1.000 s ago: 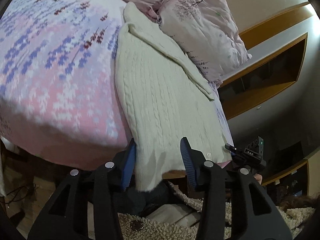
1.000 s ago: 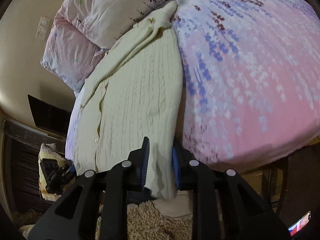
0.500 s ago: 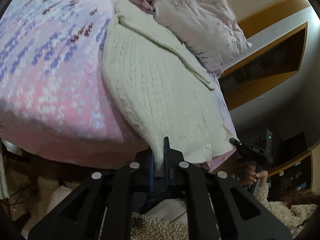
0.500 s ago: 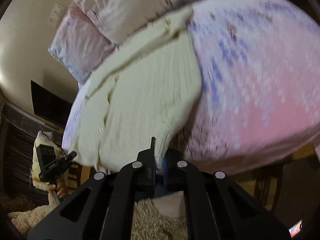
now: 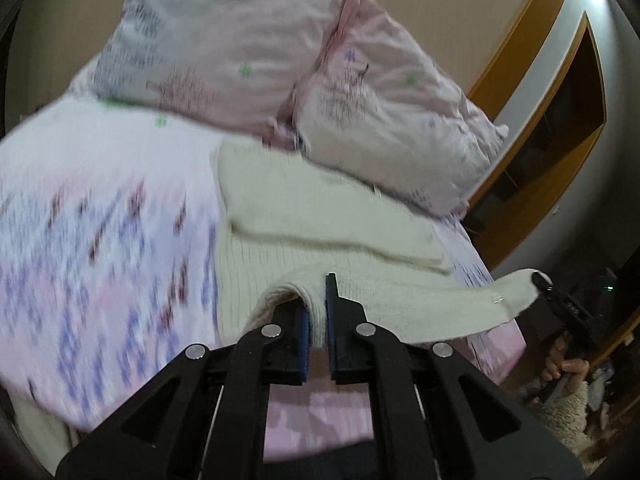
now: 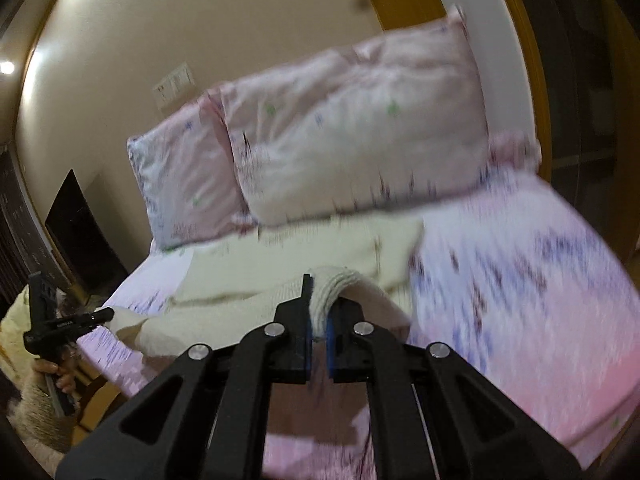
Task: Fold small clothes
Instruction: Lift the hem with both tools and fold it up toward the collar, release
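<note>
A cream cable-knit sweater (image 5: 320, 236) lies on the bed, its far end against the pillows; it also shows in the right wrist view (image 6: 304, 256). My left gripper (image 5: 317, 312) is shut on one corner of the sweater's hem, lifted over the body. My right gripper (image 6: 318, 316) is shut on the other hem corner, also lifted. Each gripper shows in the other's view, the right gripper (image 5: 560, 300) at the right, the left gripper (image 6: 80, 318) at the left. The raised hem hangs between them above the bedspread.
The pink and purple patterned bedspread (image 5: 100, 248) covers the bed. Two pink pillows (image 5: 260, 52) lie at the head, also in the right wrist view (image 6: 352, 132). A wooden headboard shelf (image 5: 560, 92) and beige wall (image 6: 200, 20) stand behind.
Both grippers closed on the hem corners at the bed's near edge, then lifted the hem and carried it forward over the sweater toward the pillows.
</note>
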`<state>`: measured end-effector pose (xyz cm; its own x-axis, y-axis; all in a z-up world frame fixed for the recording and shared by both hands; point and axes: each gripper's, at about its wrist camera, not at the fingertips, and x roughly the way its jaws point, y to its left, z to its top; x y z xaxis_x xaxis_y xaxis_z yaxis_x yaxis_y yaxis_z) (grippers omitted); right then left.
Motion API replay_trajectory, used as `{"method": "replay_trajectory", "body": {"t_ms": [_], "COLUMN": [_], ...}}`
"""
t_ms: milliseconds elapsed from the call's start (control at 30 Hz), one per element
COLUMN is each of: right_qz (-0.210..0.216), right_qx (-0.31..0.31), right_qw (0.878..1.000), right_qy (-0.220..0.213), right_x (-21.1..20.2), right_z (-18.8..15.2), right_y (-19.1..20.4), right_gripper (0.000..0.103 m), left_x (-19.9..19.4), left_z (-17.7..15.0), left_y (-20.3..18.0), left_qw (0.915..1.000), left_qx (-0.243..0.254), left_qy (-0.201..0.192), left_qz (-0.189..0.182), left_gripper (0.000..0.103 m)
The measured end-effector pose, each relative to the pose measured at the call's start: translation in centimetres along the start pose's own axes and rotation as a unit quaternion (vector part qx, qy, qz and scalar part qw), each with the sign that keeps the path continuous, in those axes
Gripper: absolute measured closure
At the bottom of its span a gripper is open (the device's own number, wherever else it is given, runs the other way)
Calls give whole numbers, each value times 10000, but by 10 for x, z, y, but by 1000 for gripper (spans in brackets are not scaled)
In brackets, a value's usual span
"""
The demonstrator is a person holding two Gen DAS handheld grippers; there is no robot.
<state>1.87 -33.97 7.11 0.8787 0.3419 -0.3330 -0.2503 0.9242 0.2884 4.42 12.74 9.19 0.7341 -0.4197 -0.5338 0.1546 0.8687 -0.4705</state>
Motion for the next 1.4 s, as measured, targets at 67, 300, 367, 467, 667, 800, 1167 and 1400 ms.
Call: {"method": "replay_trajectory", "body": {"t_ms": [67,300,367,467,667,800,1167,1400], "right_qz": [-48,-301,-375,-507,-923,-1171,-1425,-1434], "right_qx": [-120,-294,-233,-128,279,657,1786,1765], "right_qw": [9998,9974,9967,9954,9947,9905,9651,9704], "right_qy": [-152,-582,-679,-800,-362,307,1281,818], "right_x": [6,49,65,93,181,241,309,257], "right_z": [12,58,72,86,86,74,52,58], "right_y": [6,14,12,9,-20,-49,-98,-105], "right_gripper": [99,99,99,99,98,98,75,49], "left_x": [6,34,46,70,150,200,244,222], "left_z": [19,79,97,123,142,140,135,139], "left_y": [-2,-10,-12,-12,17,48,77,72], "left_qw": [9999,9984,9976,9967,9989,9983,9912,9916], "left_qx": [59,292,364,398,29,-454,-1146,-1209], "left_qy": [-120,-441,-543,-668,-370,50,596,421], "left_qz": [53,182,220,214,275,369,281,165], "left_gripper": [97,97,97,97,97,97,96,43]}}
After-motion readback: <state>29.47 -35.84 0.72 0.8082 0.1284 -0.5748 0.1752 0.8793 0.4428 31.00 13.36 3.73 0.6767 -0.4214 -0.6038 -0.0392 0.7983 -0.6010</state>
